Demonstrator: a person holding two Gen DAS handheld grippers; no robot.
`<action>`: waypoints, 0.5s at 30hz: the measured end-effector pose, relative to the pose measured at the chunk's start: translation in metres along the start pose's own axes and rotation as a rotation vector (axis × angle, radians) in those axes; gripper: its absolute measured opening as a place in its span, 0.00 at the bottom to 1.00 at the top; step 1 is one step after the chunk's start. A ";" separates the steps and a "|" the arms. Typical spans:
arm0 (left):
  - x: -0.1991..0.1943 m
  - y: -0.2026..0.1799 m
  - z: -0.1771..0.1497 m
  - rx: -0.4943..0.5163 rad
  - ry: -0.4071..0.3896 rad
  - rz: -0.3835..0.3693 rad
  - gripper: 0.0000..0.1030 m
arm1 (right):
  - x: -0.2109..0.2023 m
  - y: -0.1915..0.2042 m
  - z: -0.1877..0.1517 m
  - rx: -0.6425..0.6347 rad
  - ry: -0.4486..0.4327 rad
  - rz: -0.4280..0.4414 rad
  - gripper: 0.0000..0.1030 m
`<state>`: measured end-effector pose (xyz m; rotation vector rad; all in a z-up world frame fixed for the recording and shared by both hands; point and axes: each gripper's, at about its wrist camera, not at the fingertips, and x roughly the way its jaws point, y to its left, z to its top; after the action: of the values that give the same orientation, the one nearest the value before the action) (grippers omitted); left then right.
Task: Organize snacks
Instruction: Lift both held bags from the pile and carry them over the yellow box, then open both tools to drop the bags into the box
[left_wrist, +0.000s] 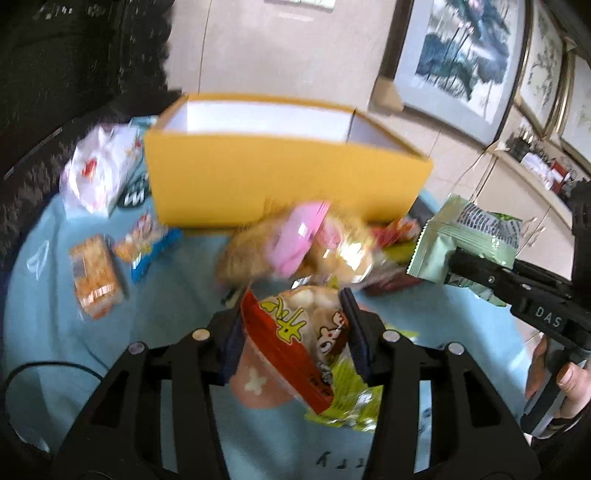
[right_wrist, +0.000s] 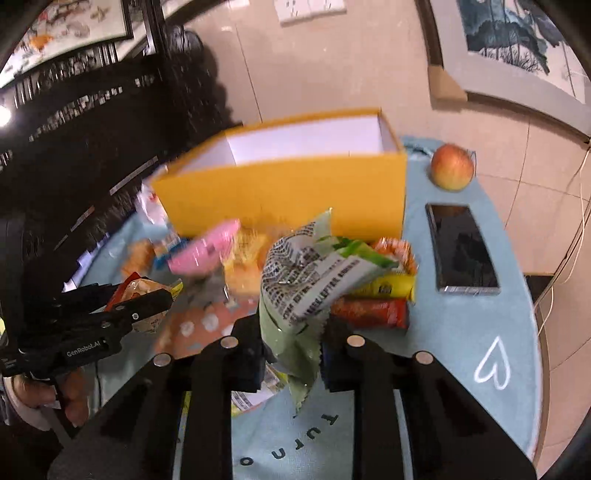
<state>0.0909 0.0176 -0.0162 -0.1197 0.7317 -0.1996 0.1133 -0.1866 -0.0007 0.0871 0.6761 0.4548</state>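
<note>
Left gripper (left_wrist: 295, 328) clamped on a red-and-yellow snack bag (left_wrist: 310, 350), lifted over the blue mat (left_wrist: 48, 332). Right gripper (right_wrist: 291, 354) pinching a green packet (right_wrist: 295, 291). Beyond both, yellow box (right_wrist: 288, 195) open, loose snacks in front.

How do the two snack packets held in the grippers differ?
The red-and-yellow cartoon snack packet in the left gripper is brightly coloured; the pale green foil packet in the right gripper is muted, with dense black text. Both are clamped above the blue mat.
</note>
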 end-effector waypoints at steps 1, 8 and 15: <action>-0.005 -0.003 0.007 0.006 -0.018 0.000 0.47 | -0.006 0.001 0.005 -0.001 -0.018 0.011 0.23; -0.025 -0.027 0.073 0.067 -0.132 0.008 0.47 | -0.027 -0.001 0.057 -0.018 -0.151 0.032 0.23; 0.017 -0.032 0.151 0.016 -0.144 0.050 0.47 | 0.016 -0.017 0.111 0.025 -0.182 0.015 0.24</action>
<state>0.2010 -0.0116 0.0898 -0.0993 0.5893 -0.1469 0.1998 -0.1873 0.0733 0.1556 0.5030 0.4465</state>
